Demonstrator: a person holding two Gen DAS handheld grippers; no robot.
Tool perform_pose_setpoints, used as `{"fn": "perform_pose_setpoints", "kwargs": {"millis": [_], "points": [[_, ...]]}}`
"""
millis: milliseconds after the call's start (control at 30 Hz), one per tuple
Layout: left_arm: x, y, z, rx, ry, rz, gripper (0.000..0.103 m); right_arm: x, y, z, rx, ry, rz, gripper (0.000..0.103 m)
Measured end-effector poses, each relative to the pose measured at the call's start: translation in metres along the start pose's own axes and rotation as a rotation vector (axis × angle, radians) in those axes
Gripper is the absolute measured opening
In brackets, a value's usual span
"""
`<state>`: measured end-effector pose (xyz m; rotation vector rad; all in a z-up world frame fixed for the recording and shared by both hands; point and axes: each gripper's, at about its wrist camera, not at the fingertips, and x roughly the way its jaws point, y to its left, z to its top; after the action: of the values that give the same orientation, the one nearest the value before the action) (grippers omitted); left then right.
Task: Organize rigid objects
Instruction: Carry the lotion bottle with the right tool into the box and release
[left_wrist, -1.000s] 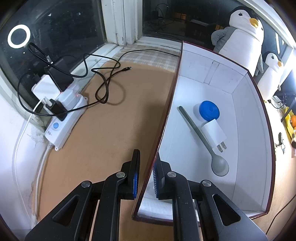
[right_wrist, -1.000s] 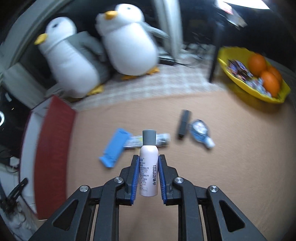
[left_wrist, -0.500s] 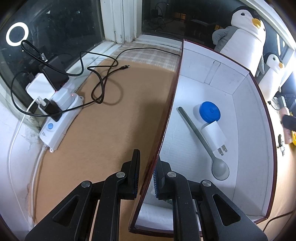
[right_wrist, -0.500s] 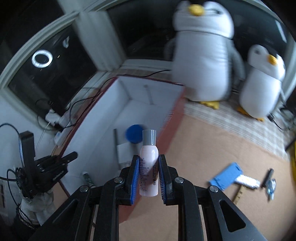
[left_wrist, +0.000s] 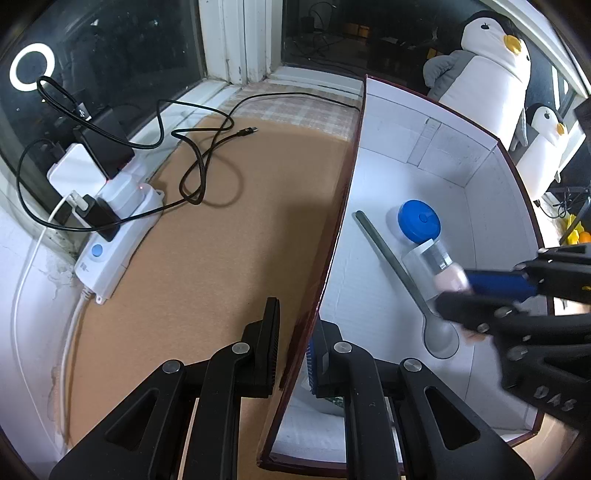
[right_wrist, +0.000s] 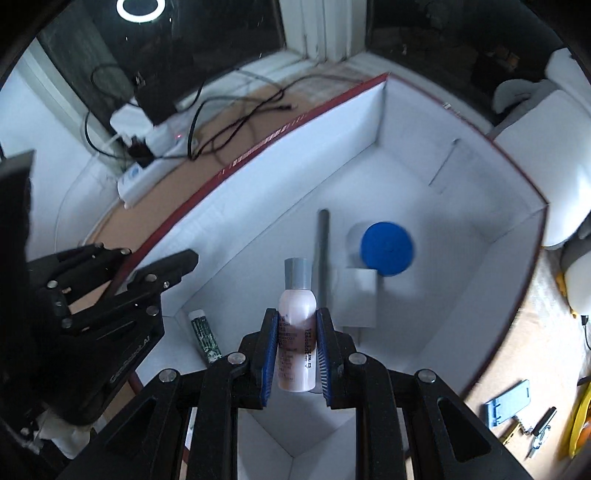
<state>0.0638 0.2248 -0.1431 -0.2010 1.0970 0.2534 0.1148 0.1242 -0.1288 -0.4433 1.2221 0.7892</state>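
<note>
The spray bottle (right_wrist: 297, 325), pale pink with a grey cylindrical cap, is clamped between the blue ribbed pads of the right gripper (right_wrist: 295, 354). The fingers are closed narrowly on its body, and the printed label sits between the pads. In the right wrist view its long axis runs along the fingers and the cap points to 12 o'clock. The bottle hangs above the inside of the white box (right_wrist: 461, 280), over its middle floor.

The left gripper (left_wrist: 291, 352) straddles the left wall of the box, a thin cardboard panel with a dark red outer face. One finger is outside and one inside; a small gap shows beside the wall, so I cannot tell if the pads press it.

The box is smooth white cardboard inside, with a red rim. On its floor lie a grey spoon (left_wrist: 402, 280) with a long flat handle, its bowl towards the near end; a round blue lid (left_wrist: 421, 221) on a white container; and a white rectangular charger (right_wrist: 358, 299) touching it. A green patterned tube (right_wrist: 205, 334) lies at 9 o'clock from the bottle, near the left wall.

Outside, at 10 o'clock in the left wrist view, a white power strip (left_wrist: 110, 251) with black cables rests on the brown table (left_wrist: 221, 240).
</note>
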Motion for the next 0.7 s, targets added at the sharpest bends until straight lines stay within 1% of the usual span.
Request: {"fn": "perform_pose_setpoints", "kwargs": {"millis": [200, 533, 567, 600, 667, 700], "points": [[0.001, 0.001, -0.001, -0.003, 0.003, -0.005, 0.012, 0.011, 0.004, 0.001, -0.005, 0.034, -0.006, 0.018], [0.002, 0.003, -0.002, -0.009, 0.009, -0.004, 0.012, 0.015, 0.006, 0.001, 0.004, 0.035, -0.004, 0.019], [0.002, 0.003, -0.002, -0.009, 0.009, -0.003, 0.012, 0.015, 0.006, 0.001, 0.007, 0.034, -0.001, 0.022], [0.002, 0.003, -0.002, -0.008, 0.009, -0.003, 0.012, 0.014, 0.006, 0.001, 0.009, 0.029, 0.0, 0.028], [0.001, 0.002, -0.003, -0.008, 0.009, -0.001, 0.012, 0.01, 0.007, 0.0, 0.009, 0.019, 0.001, 0.034], [0.001, 0.002, -0.003, -0.008, 0.009, 0.001, 0.012, 0.007, 0.006, -0.001, 0.012, 0.01, 0.007, 0.035]]}}
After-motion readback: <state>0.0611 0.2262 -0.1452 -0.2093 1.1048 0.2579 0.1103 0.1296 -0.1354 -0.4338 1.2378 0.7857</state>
